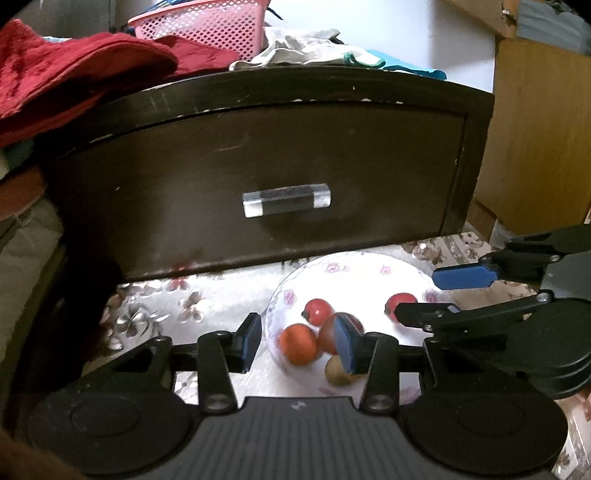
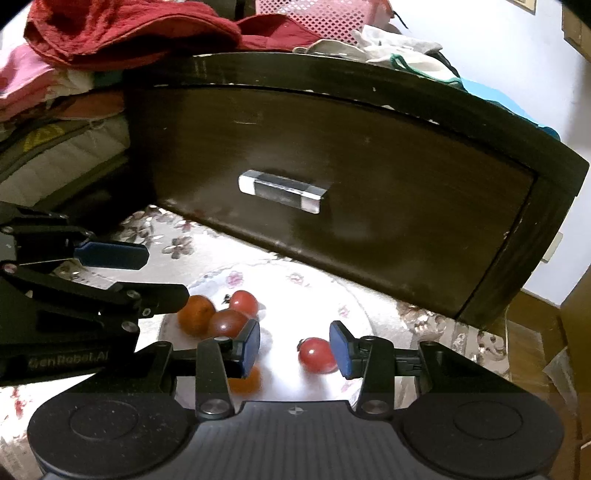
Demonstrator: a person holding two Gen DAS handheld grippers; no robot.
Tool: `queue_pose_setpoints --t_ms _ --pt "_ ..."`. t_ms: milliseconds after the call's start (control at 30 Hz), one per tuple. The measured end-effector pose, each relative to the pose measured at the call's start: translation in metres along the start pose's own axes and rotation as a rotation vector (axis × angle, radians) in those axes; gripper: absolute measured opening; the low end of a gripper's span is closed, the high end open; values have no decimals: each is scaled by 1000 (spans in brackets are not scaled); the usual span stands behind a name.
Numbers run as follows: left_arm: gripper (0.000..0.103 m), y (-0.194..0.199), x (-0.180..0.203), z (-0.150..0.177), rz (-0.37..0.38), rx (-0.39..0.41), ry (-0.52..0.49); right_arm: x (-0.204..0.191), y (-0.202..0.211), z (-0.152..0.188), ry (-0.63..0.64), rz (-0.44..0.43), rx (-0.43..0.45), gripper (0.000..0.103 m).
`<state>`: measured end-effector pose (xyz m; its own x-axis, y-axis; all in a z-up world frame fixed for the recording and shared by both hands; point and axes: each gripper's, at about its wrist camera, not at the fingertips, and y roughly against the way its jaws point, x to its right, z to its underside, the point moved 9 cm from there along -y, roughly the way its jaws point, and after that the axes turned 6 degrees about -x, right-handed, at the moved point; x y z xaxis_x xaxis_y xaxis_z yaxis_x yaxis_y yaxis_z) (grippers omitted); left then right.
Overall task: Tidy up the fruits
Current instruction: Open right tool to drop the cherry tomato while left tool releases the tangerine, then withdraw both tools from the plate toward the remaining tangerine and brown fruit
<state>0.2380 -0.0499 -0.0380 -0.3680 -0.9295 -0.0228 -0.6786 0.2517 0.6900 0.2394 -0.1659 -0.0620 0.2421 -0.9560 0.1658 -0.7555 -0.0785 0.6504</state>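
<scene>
A white floral plate (image 1: 369, 269) (image 2: 280, 280) sits on the flowered tablecloth below a dark drawer front. It holds several fruits: a red tomato (image 1: 317, 311) (image 2: 244, 302), an orange one (image 1: 298, 344) (image 2: 195, 314), a dark red one (image 1: 328, 332) (image 2: 226, 323), a pale one (image 1: 337, 371), and a red tomato (image 1: 400, 301) (image 2: 317, 355) apart on the right. My left gripper (image 1: 300, 341) is open above the plate's left rim. My right gripper (image 2: 294, 349) is open above the plate, its right pad (image 2: 340, 350) beside the lone tomato.
The dark wooden drawer (image 1: 266, 177) (image 2: 332, 192) with a clear handle (image 1: 286, 199) (image 2: 282, 190) stands right behind the plate. Red cloth (image 1: 74, 77), a pink basket (image 1: 207, 26) and other clothes lie on top. A wooden cabinet (image 1: 535, 129) is at right.
</scene>
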Motion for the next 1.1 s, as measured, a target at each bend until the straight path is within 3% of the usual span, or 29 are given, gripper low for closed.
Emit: queue_pose_setpoints --t_ms 333,633,1033,1100 --pt "48 21 -12 22 -8 -37 0 -10 15 20 -25 -34 -27 38" --pt "49 30 -35 50 -20 -81 22 -67 25 48 65 -169 -67 38" --pt "49 21 -47 69 -4 -128 32 -104 -11 57 99 -241 -149 36" --pt "49 18 -46 70 -1 -136 30 -106 -18 58 98 -250 -159 30"
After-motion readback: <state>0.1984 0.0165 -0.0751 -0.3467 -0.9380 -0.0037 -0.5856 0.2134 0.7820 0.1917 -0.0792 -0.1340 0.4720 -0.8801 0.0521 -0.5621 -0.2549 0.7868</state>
